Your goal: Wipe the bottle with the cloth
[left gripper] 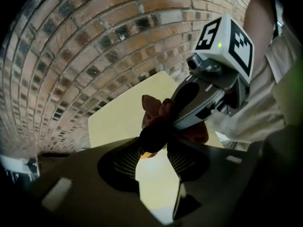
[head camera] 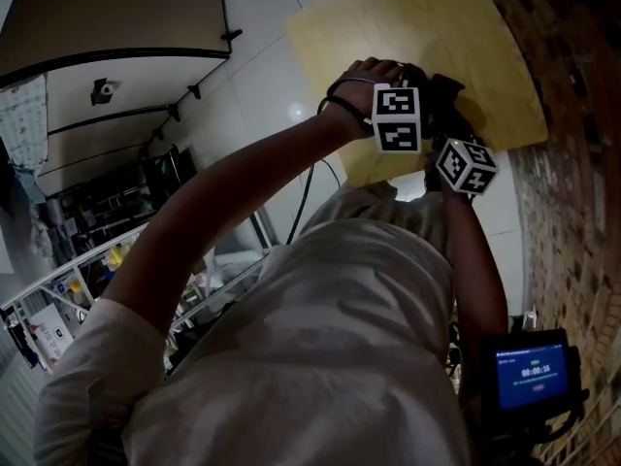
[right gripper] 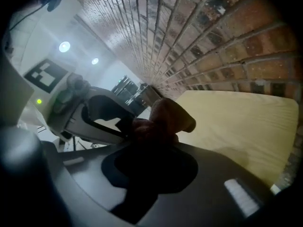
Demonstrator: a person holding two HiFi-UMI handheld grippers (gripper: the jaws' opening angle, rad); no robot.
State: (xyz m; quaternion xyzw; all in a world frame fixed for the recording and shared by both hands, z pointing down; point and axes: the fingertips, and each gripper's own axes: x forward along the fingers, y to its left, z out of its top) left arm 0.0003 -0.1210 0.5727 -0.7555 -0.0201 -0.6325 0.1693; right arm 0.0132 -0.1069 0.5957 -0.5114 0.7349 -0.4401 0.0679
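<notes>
In the head view, your left gripper [head camera: 398,119] and right gripper [head camera: 464,166] meet above the yellow table [head camera: 485,56], close to the brick wall [head camera: 572,212].

In the left gripper view, your jaws stand half apart, clamped on the bottle [left gripper: 151,137] at its dark top, above the table.

In the right gripper view, your jaws are pinched together on the brown cloth [right gripper: 165,119], which rests against the bottle's top.

Left arm [head camera: 243,178] and right arm [head camera: 473,260] reach far, claws close together. Left claw [left gripper: 154,145] (pointing steeply down) grips the bottle [left gripper: 150,135]; right claw [right gripper: 151,143] pinches the cloth [right gripper: 165,115].
</notes>
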